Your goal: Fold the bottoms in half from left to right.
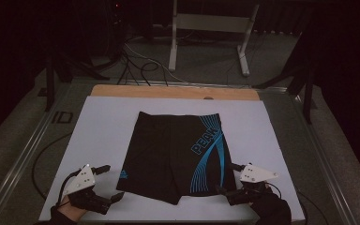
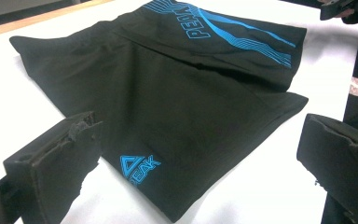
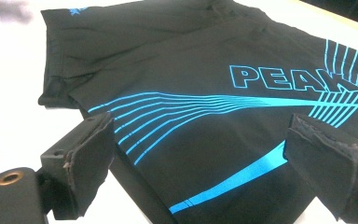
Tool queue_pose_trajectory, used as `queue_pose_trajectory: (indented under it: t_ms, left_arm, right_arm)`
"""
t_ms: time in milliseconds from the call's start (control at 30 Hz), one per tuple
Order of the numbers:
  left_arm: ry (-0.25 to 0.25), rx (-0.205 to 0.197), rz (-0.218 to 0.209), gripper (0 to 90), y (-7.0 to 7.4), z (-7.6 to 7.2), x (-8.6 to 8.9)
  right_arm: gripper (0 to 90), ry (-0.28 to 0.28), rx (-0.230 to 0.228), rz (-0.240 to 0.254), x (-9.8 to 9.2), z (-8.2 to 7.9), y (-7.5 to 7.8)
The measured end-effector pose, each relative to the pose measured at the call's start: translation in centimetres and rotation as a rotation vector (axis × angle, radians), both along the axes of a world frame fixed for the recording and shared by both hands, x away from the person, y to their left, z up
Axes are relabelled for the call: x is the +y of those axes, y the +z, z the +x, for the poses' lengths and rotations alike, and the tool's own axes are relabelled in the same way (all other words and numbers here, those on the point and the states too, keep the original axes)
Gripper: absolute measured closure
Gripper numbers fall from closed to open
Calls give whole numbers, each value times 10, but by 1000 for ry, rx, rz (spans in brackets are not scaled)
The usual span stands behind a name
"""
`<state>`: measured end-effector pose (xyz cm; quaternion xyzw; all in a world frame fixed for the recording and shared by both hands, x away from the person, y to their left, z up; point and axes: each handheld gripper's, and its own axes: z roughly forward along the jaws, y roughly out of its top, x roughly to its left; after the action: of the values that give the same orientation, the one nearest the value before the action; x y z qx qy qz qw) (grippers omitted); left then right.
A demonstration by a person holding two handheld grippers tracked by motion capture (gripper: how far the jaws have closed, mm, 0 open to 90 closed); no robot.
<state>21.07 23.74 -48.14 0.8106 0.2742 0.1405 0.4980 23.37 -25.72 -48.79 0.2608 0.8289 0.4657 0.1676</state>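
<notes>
Black shorts (image 1: 176, 154) lie flat mid-sheet on the white board (image 1: 103, 126), smooth thin fabric w/ blue curved stripes and "PEAK" lettering. Left gripper (image 1: 108, 183) sits just beside the shorts' near-left hem, jaws spread, nothing betw. them. Right gripper (image 1: 229, 180) at the near-right hem, jaws spread too, over the striped leg. Left gripper view shows small triangle logo (image 2: 137, 167); right gripper view shows worn foam pads (image 3: 91, 158). Wood strip (image 1: 173, 92) beyond the shorts.

right gripper (image 3: 200, 163): fingers spread wide | over black shorts (image 3: 191, 70), blue PEAK print | nothing gripped
</notes>
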Motion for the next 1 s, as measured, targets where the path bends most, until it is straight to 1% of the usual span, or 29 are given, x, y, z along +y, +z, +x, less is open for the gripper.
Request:
queue_pose_trajectory:
  t_ms: [100, 133, 433, 667, 700, 733, 833, 933, 1000]
  left_arm:
    - [-6, 1, 5, 0, 0, -1, 0]
    - [-7, 0, 7, 0, 0, -1, -1]
    - [-31, -4, 1, 0, 2, -3, -3]
    - [-62, -7, 3, 0, 4, -5, -7]
    - [-76, -8, 1, 0, 6, -7, -9]
    - [-82, -13, 2, 0, 8, -7, -10]
    - [-103, -15, 1, 0, 12, -9, -14]
    - [-116, -20, 3, 0, 16, -11, -17]
    - [-119, -17, 1, 0, 18, -11, -18]
  right_arm:
    - [92, 3, -4, -2, 0, 0, 0]
    - [92, 7, 2, -2, 1, 0, 0]
    - [93, 19, 9, -19, 2, -1, 1]
    - [95, 23, 13, -23, 6, -3, 6]
    - [95, 19, 12, -27, 7, -3, 8]
    - [95, 24, 15, -21, 8, -4, 11]
    - [95, 22, 27, -26, 9, -6, 16]
    - [95, 25, 22, -36, 12, -7, 24]
    - [95, 23, 17, -29, 14, -9, 30]
